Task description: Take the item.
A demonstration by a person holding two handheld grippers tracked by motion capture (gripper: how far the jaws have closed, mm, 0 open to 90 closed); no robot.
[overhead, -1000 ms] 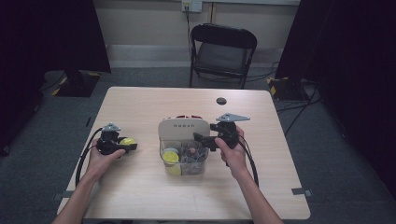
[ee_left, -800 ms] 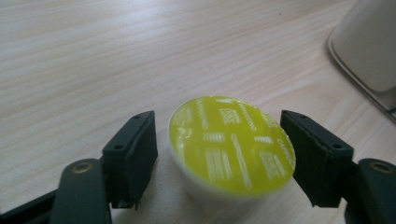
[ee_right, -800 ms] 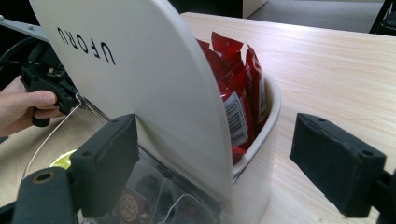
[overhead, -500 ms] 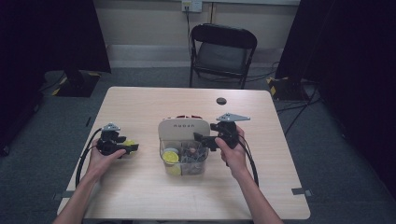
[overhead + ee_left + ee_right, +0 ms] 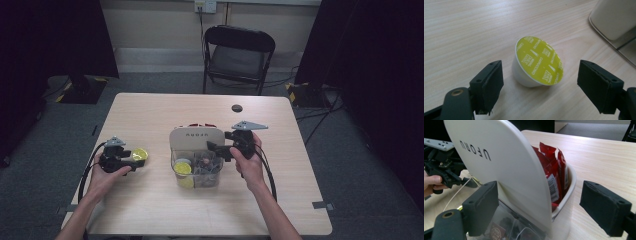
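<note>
Left tongs (image 5: 541,82) just spread, yellow-lidded capsule (image 5: 536,62) loose on table (image 5: 461,30) between them, right tongs (image 5: 544,212) spread astride organiser's white lid (image 5: 499,157)

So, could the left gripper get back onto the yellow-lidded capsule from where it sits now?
Probably yes. The left gripper has just been opening, and the capsule lies on its side on bare table between the spread jaws, untouched, with nothing in the way.

box (image 5: 614,20) cut off at the top-right corner in left gripper view | capsule (image 5: 139,154) half tucked behind the left gripper (image 5: 131,161) from up high | stuff inside the clear bin (image 5: 196,172) too small to make out | red packets (image 5: 554,167) mostly hidden behind the white lid (image 5: 499,162), print unreadable
</note>
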